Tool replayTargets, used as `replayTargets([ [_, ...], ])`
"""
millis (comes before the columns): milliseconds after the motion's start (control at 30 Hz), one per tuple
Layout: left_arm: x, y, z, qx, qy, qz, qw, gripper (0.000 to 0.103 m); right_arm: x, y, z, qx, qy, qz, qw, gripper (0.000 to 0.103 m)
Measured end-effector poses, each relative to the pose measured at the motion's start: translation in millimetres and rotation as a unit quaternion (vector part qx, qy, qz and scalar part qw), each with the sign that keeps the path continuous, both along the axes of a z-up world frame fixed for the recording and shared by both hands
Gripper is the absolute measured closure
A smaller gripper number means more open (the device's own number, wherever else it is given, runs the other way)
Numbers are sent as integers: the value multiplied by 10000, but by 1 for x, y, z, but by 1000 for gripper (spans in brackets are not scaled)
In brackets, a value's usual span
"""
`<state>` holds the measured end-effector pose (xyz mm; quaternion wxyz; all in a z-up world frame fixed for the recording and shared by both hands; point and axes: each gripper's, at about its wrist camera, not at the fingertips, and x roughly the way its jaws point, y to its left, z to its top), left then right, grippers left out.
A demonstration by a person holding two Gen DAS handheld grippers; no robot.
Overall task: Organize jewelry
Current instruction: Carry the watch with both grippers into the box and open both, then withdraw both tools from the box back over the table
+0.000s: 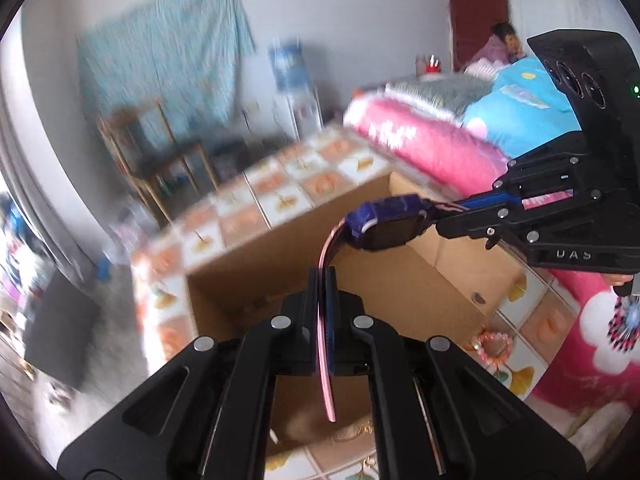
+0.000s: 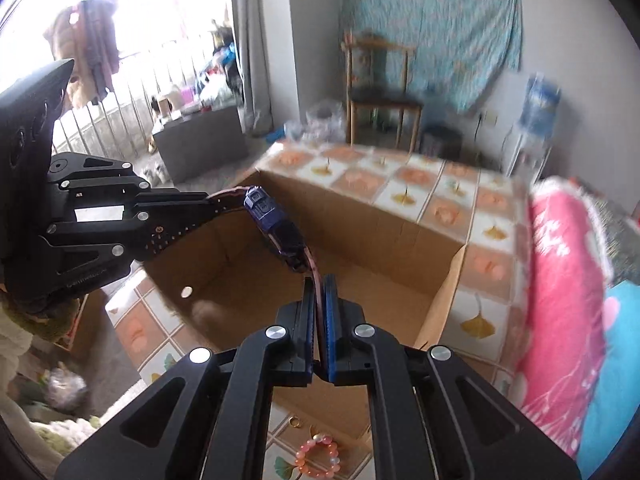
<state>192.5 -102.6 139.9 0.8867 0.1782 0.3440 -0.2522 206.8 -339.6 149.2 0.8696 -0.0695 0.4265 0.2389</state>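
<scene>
A purple watch (image 1: 382, 228) with pink straps hangs stretched between both grippers, above an open cardboard box (image 1: 288, 240). My left gripper (image 1: 325, 278) is shut on one pink strap, whose loose end trails back between the fingers. My right gripper (image 1: 450, 213) comes in from the right, shut on the other strap. In the right wrist view, the right gripper (image 2: 319, 286) pinches its strap at the bottom. The watch (image 2: 276, 226) rises to the left gripper (image 2: 206, 206) at the left, over the box (image 2: 360, 204).
A pink bead bracelet (image 2: 318, 458) and a small gold ring (image 2: 295, 423) lie on the tile-patterned cloth (image 2: 416, 180) beside the box. Pink and blue bedding (image 1: 448, 148) borders the surface. A wooden chair (image 2: 380, 96) stands behind; a person (image 1: 505, 42) sits far back.
</scene>
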Motion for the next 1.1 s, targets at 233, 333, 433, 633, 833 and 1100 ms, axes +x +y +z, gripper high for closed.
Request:
replayTargets([
  [233, 103, -23, -71, 267, 1836, 24, 9826, 101, 88, 14, -56, -804, 1384, 186, 9869, 99],
  [333, 134, -24, -104, 195, 2687, 3, 9630, 101, 108, 22, -74, -1267, 1707, 310, 9767, 99],
  [433, 150, -23, -125, 173, 3041, 55, 9525, 101, 122, 28, -78, -1638, 1700, 353, 9711, 99],
  [633, 168, -18, -140, 144, 3151, 234, 9487, 100, 135, 33, -76, -2012, 1538, 295, 9669, 99],
  [833, 168, -9, -135, 361, 2980, 427, 9529, 64, 136, 30, -65, -1934, 1358, 191, 9715, 99],
  [1100, 153, 23, -86, -241, 2530, 769, 9641, 49, 122, 32, -46, -1841, 1244, 120, 9749, 97],
])
